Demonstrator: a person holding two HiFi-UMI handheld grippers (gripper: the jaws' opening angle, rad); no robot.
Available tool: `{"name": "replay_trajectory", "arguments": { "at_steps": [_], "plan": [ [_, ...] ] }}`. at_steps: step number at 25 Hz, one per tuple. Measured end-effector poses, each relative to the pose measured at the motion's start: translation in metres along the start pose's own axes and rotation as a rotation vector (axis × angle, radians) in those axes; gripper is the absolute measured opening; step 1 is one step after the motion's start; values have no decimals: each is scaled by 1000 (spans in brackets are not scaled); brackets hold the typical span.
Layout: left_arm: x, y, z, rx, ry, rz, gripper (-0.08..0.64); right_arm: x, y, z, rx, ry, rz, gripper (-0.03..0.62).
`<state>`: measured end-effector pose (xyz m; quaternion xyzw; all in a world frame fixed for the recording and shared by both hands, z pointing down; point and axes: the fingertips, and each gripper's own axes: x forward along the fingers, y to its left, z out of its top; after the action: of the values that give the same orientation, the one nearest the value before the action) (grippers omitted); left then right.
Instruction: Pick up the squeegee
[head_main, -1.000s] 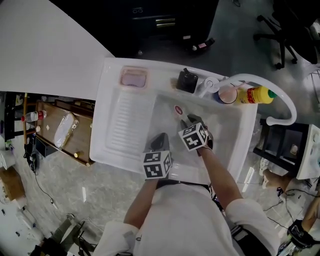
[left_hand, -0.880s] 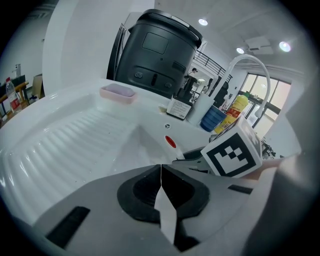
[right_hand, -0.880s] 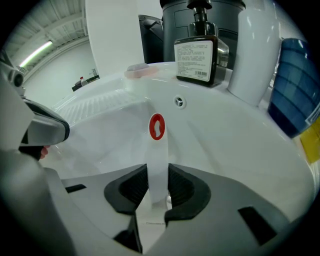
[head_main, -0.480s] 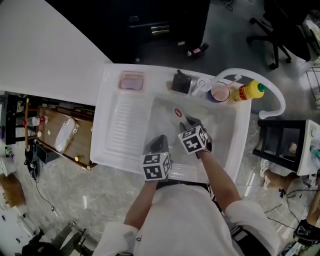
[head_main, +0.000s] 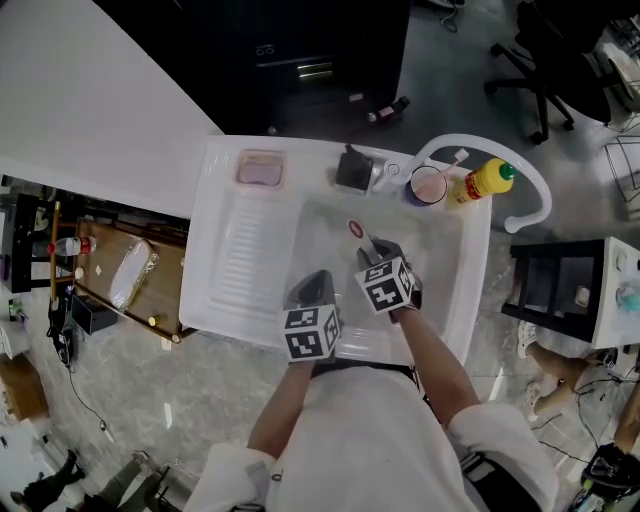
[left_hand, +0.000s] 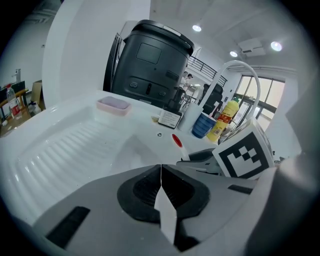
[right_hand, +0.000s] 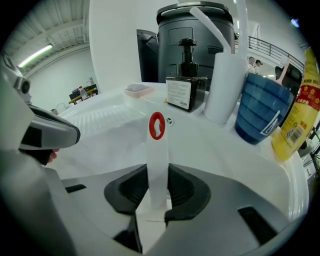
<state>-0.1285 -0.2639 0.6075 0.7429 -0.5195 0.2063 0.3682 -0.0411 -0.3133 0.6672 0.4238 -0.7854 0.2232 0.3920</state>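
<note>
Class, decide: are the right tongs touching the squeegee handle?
Touching. The right gripper view shows the right tongs closed on the white squeegee handle, both jaws pressing its sides.

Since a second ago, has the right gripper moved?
Cannot tell. In the head view the right gripper, shut on the squeegee, keeps its offset from the pink soap dish; the camera itself drifts.

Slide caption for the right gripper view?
Right hand-held gripper clamped on the squeegee above the sink, blue cup and yellow bottle at right.

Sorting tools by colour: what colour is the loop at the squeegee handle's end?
Red loop on a white handle; clearest in the right gripper view.
</note>
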Motion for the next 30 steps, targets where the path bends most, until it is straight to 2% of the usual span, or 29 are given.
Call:
{"name": "replay_trajectory", "arguments": {
  "at_steps": [15,30],
  "plan": [
    [-10,-24,5,22,-43,-38,28,-48,2,9,28,-87,-35,115],
    [-28,-35,11,41,-100,-69,28,-101,8,27,49,-220,-100,115]
  ]
}}
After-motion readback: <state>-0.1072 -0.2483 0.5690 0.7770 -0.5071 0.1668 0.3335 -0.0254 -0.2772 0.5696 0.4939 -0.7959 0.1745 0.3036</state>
